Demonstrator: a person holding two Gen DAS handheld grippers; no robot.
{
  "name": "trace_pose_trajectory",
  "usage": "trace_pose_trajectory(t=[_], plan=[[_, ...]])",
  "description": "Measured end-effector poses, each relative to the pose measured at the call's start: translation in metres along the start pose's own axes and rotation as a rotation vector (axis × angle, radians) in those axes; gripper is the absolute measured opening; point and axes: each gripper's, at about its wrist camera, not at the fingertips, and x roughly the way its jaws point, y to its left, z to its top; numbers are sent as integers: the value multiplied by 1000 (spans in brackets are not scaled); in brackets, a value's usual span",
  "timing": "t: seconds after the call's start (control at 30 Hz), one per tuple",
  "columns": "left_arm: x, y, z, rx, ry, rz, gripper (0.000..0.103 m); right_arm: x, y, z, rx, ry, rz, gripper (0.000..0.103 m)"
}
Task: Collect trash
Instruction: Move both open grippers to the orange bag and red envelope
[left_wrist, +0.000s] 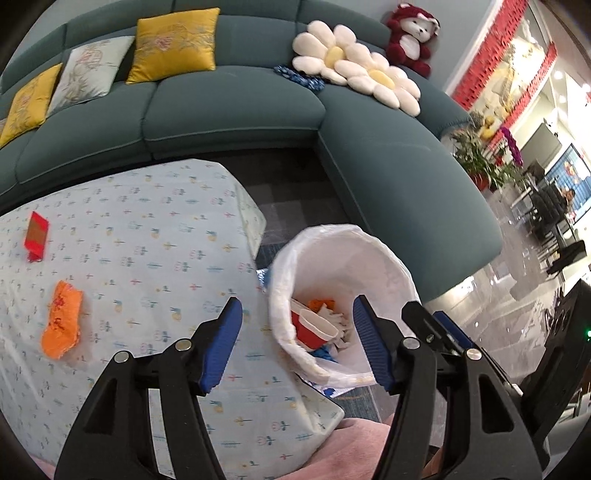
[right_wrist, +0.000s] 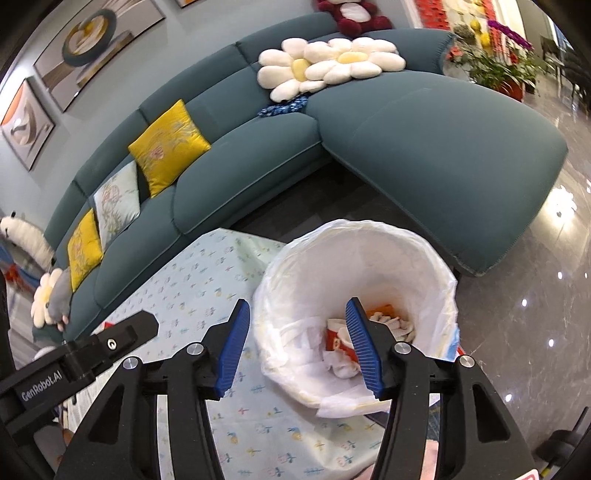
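A trash bin lined with a white bag (left_wrist: 369, 254) stands on the floor beside the table; it also shows in the right wrist view (right_wrist: 369, 254). Inside lie a red paper cup (left_wrist: 312, 332), white crumpled paper and an orange scrap. On the table's patterned cloth (left_wrist: 159, 258) lie an orange wrapper (left_wrist: 62, 325) and a red packet (left_wrist: 37, 234). My left gripper (left_wrist: 297, 347) is open and empty, above the bin's near rim. My right gripper (right_wrist: 297, 347) is open and empty, above the bin's left rim; the red cup (right_wrist: 338, 341) shows between its fingers.
A teal sectional sofa (left_wrist: 229, 114) curves behind the table and bin, carrying yellow cushions (left_wrist: 173, 44), flower pillows (left_wrist: 354, 70) and a red plush bear (left_wrist: 413, 37). Glossy floor (right_wrist: 535, 314) lies right of the bin. Potted plants (left_wrist: 476, 155) stand beyond the sofa's end.
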Motion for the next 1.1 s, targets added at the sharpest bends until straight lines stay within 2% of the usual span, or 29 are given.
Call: trace_pose_trajectory(t=[0.87,1.03,1.1], plan=[[-57,167,-26,-245,-69,105,59,18,159,-68,-270,101,82,54],[-64,212,-37,-306,-68,138,59,25,190,-84,-319,127,97,54],[-67,232,-44,-332,-66,155,59,31,205,-92,-338,142,102,57]])
